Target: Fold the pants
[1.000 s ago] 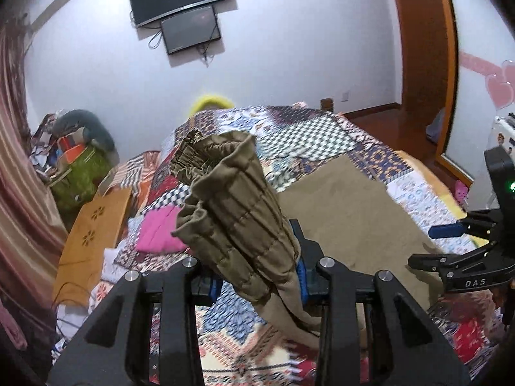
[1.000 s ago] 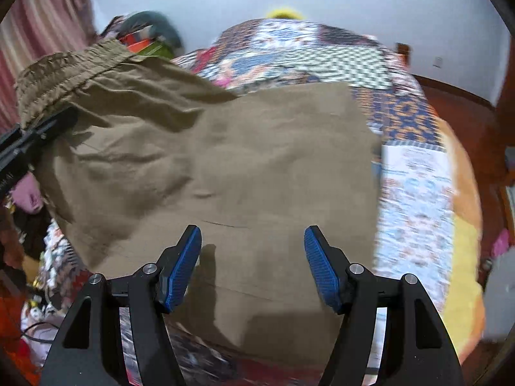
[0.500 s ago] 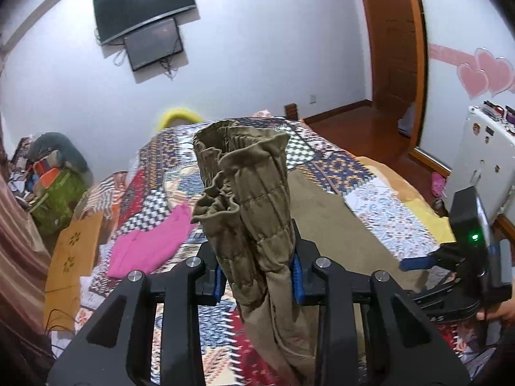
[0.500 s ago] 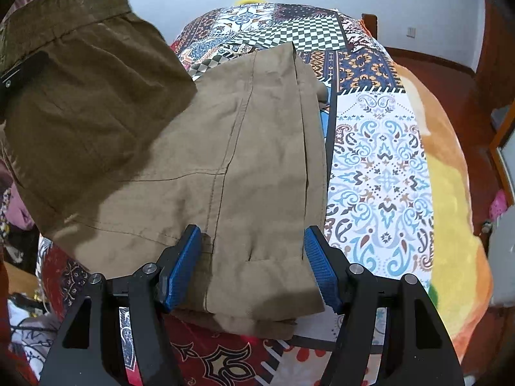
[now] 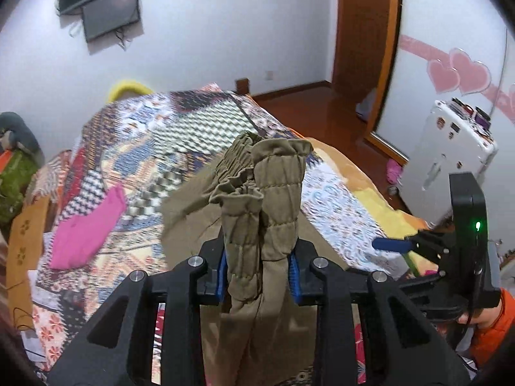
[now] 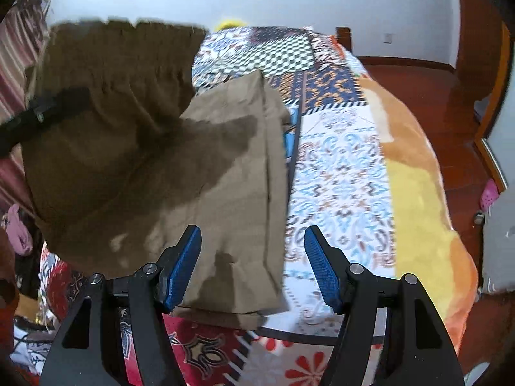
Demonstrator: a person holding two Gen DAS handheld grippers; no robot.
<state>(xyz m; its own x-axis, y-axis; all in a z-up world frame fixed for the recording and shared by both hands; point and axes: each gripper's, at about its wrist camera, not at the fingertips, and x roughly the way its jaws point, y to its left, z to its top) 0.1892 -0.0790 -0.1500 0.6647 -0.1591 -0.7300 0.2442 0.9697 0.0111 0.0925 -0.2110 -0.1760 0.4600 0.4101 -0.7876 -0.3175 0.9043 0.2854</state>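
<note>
The left gripper [image 5: 257, 270] is clamped on the gathered elastic waistband of the olive-brown pants [image 5: 267, 199], and its blue pads are nearly swallowed by the fabric, only thin slivers showing either side. That waistband rises in a ribbed, puckered bunch in the centre of the left wrist frame, hiding the middle of the bed behind it, and the cloth drops out of sight below the lower edge. From the right wrist, the lifted part of the pants [image 6: 106, 122] fills the upper left, soft with blur, throwing a dark shadow on the flat legs lying down the centre of the frame; those legs lie smooth, with a long straight seam, on the patchwork quilt [image 6: 341, 173], a busy mix of checks, paisley and florals with a fuzzy orange-yellow border at right. The right gripper [image 6: 252, 268] stands wide open, nothing between its textured blue pads [image 6: 318, 270], hovering above the near hem. A pink garment [image 5: 87, 228] lies flat at the left of the left wrist frame, and a dark wall screen [image 5: 109, 13] in the upper left is cut off by the fisheye rim.
</note>
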